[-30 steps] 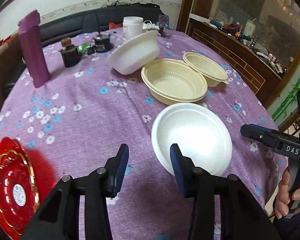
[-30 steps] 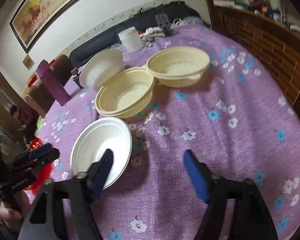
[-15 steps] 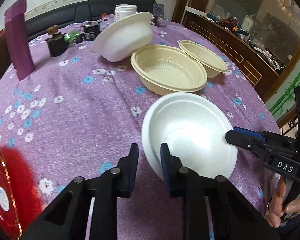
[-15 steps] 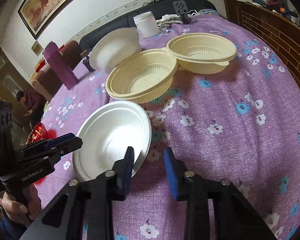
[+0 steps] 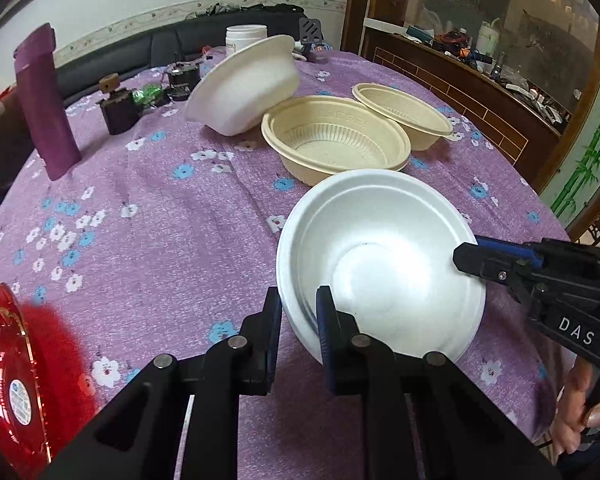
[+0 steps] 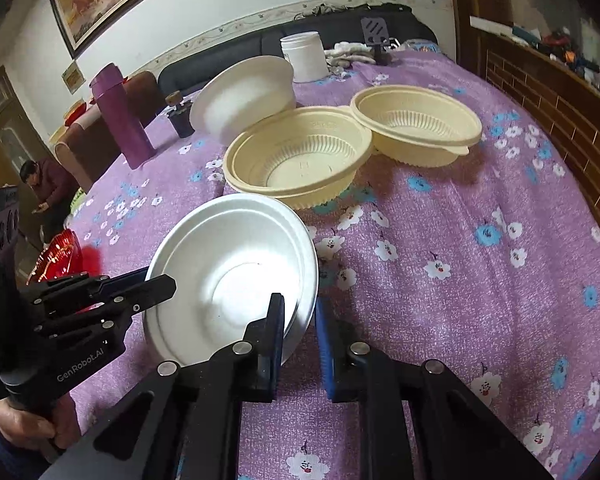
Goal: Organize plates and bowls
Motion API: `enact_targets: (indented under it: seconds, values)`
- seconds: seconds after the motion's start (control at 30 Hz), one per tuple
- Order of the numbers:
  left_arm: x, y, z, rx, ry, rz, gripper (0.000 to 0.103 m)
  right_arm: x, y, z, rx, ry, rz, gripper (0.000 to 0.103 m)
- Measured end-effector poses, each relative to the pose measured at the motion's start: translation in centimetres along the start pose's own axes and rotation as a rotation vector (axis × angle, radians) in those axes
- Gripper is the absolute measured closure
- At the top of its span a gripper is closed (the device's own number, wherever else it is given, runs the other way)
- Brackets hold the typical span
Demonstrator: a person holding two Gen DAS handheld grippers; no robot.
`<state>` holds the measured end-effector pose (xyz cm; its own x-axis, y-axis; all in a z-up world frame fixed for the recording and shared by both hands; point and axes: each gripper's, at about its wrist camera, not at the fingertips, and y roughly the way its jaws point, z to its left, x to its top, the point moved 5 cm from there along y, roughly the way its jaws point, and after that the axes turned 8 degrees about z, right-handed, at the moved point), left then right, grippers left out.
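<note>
A white foam bowl (image 5: 384,256) sits near the front of the purple flowered table; it also shows in the right wrist view (image 6: 228,264). My left gripper (image 5: 299,312) is shut on its near left rim. My right gripper (image 6: 300,316) is shut on its opposite rim, and shows from the side in the left wrist view (image 5: 466,258). Behind stand two cream ribbed bowls, the nearer (image 5: 336,140) and the farther (image 5: 404,114). A second white foam bowl (image 5: 248,84) lies tilted on its side farther back. A red plate (image 5: 8,384) lies at the front left edge.
A purple flask (image 5: 46,100) stands at the left. A white jar (image 5: 246,38) and small dark items (image 5: 118,108) stand at the back. A wooden cabinet (image 5: 472,92) runs along the right. A seated person (image 6: 46,188) is beyond the table's left side.
Both grippers moved in on the near white bowl and closed: open a second ago, now each clamped on a rim of the bowl.
</note>
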<state>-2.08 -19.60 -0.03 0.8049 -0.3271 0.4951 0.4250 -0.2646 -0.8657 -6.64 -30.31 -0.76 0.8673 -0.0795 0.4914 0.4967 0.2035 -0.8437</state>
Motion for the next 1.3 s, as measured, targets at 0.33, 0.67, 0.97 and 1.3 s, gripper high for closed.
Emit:
enact_targets:
  seconds: [0.33, 0.67, 0.97, 1.3]
  values:
    - [-1.1, -1.6, 1.7, 0.044, -0.018, -0.049, 0.086, 0.3, -0.1, 2.6, -0.038, -0.059, -0.009, 0.086]
    - [-1.8, -3.3, 4.0, 0.078, -0.055, -0.097, 0.086, 0.7, -0.2, 5.5, -0.052, -0.109, -0.013, 0.086]
    - [-2.7, -4.9, 6.2, 0.11, -0.097, -0.133, 0.086, 1.2, 0.2, 8.5, -0.05, -0.158, -0.01, 0.086]
    - [-3.6, -6.0, 8.1, 0.135, -0.136, -0.154, 0.086, 1.5, 0.7, 11.1, -0.041, -0.199, -0.005, 0.086]
